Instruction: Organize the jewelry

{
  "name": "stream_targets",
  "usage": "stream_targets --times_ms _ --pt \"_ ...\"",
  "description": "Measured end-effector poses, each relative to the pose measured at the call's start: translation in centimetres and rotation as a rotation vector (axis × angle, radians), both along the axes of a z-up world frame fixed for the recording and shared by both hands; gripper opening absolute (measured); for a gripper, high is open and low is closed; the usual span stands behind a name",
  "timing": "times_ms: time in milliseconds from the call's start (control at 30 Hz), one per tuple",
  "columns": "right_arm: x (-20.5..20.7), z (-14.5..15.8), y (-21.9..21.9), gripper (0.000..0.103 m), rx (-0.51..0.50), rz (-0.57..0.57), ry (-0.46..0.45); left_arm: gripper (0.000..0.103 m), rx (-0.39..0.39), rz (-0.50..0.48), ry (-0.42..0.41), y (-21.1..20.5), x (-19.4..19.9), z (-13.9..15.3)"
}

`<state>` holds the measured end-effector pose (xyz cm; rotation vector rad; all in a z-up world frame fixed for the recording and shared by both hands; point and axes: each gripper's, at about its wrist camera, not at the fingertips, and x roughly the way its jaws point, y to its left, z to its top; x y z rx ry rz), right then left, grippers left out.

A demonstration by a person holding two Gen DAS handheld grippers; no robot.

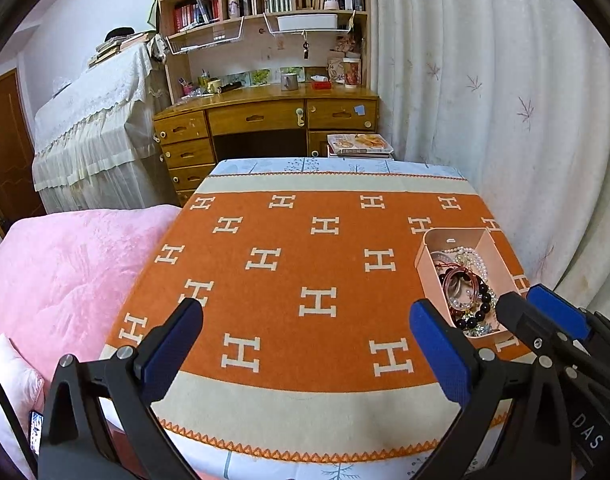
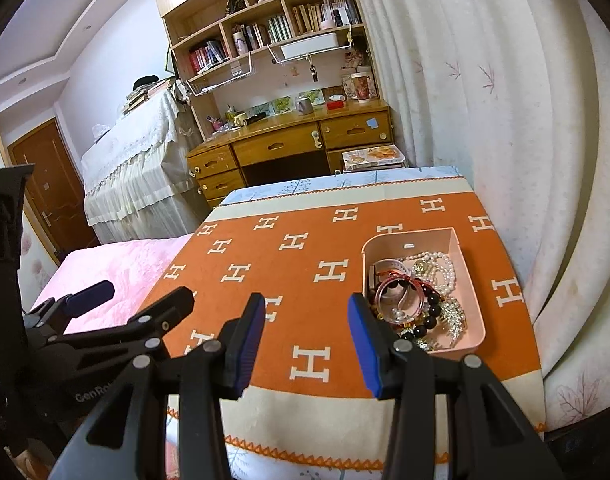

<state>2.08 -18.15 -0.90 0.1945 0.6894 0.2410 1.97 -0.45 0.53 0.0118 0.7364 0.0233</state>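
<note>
Left wrist view: the left gripper (image 1: 305, 344) hangs over bare orange cloth (image 1: 297, 264), its jaws wide apart with nothing between them, and open cloth stretches ahead to the far table edge. One pink tray (image 1: 425, 268) lies just right of its right finger, near the table's right edge by the curtain (image 1: 505, 80), filled with a tangle of jewelry (image 1: 465, 288) too mixed to count. The right gripper (image 2: 305, 344), jaws partly apart and empty, sits at the tray's near left corner. A pink blanket (image 1: 65, 264) borders the table's left edge.

Bright even light, sharp, fisheye-bent dark edges
</note>
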Motion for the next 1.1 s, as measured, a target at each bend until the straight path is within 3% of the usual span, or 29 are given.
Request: stream_targets --times_ms 1100 --pt "-0.19 -0.47 0.52 0.043 -0.004 0.004 0.003 0.102 -0.012 0.003 0.02 0.16 0.14 -0.56"
